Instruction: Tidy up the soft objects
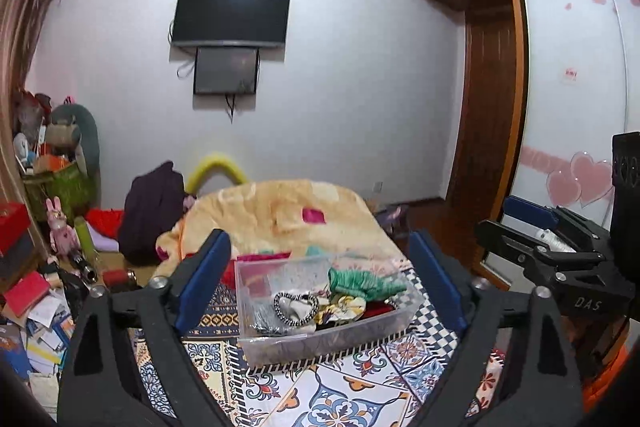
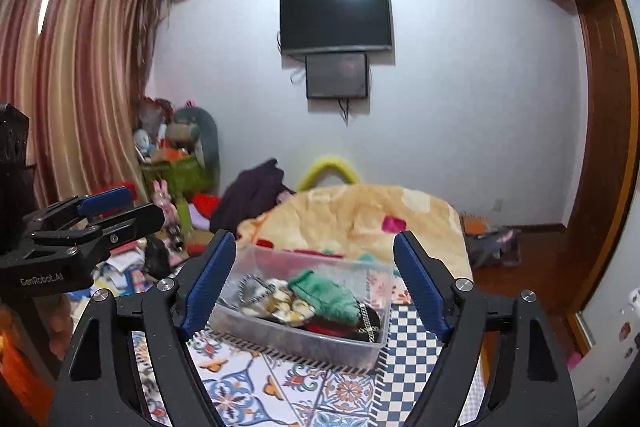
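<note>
Left tool [image 1: 320, 275] and right tool [image 2: 316, 283] spread wide, empty, clear bin [image 1: 280, 343] of soft items ahead, yellow blanket [image 1: 280, 211] behind

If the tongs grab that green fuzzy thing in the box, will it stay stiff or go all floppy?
Probably floppy: the green knit piece lies crumpled and draped over the other soft things in the clear plastic box. It looks light, so it should lift easily. Its folds might snag the chain beside it.
</note>
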